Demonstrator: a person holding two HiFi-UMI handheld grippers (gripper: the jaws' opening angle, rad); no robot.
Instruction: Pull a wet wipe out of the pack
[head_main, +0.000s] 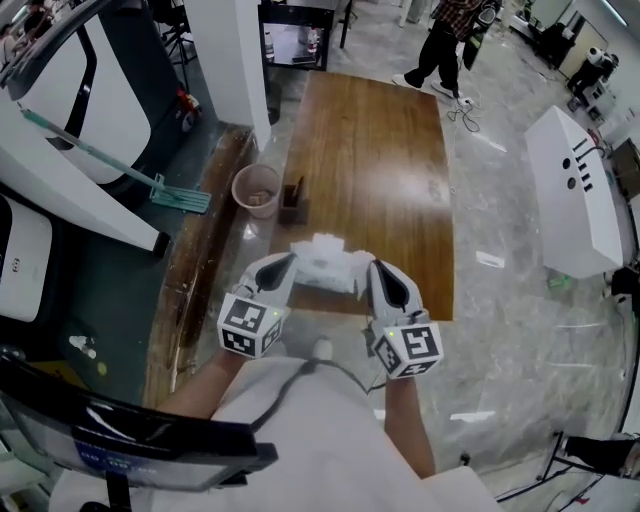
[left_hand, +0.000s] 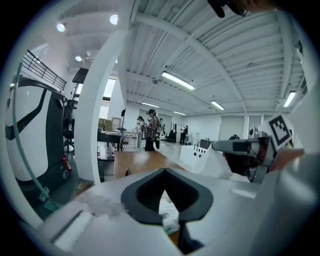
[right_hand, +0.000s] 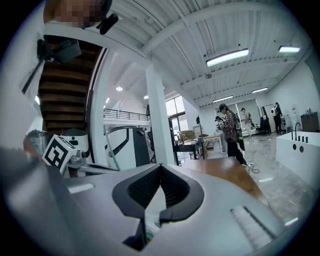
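Here the left gripper (head_main: 291, 264) is pressed together, the right gripper (head_main: 373, 266) pinches a wipe (head_main: 325, 262), a bucket (head_main: 256, 189) and box (head_main: 293, 204) stand at eleven o'clock, jaws half hiding the pack (left_hand: 170, 217).

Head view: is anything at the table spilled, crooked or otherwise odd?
Nothing is spilled on the table. Only the pack looks untidy: a white wipe seems to be bunched up and crumpled at its top instead of lying flat.
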